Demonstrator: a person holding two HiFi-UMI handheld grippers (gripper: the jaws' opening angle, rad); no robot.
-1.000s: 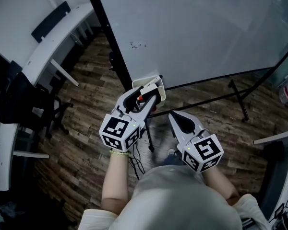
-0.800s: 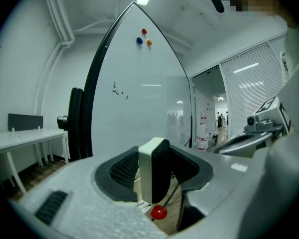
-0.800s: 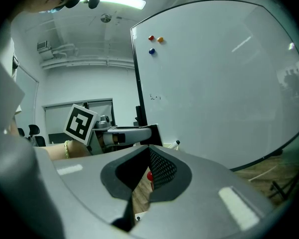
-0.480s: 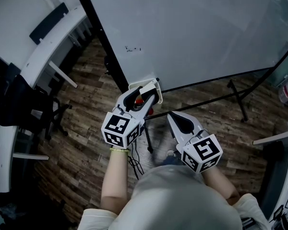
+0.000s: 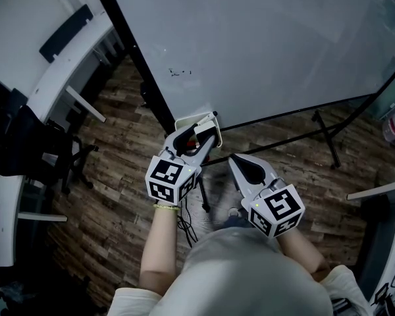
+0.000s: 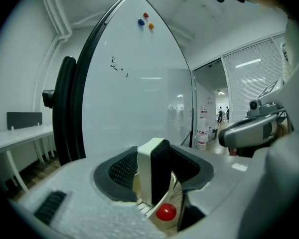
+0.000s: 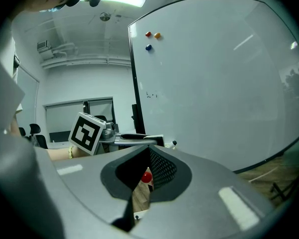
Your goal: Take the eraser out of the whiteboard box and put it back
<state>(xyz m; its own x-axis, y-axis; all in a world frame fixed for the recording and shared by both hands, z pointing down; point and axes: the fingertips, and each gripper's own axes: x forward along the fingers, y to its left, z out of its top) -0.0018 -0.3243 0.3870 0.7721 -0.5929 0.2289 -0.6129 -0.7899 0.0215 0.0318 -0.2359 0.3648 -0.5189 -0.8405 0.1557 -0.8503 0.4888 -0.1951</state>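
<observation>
**Eraser held over the box**

The left claw (image 6: pixel 157 158) grips the eraser (image 6: pixel 150 176) upright between its pads, its jaws having just eased slightly wider. In the head view, they sit over the whiteboard box (image 5: pixel 183 121) at frame centre. The right claw (image 5: pixel 236 161) hangs closed and empty, lower right of the box.

Black-and-white eraser (image 6: pixel 152 173), brown wood-grain floor (image 5: pixel 118 170)

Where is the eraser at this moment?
Left gripper view: the eraser stands in the left claw, over the box at the whiteboard's lower left corner.
</observation>
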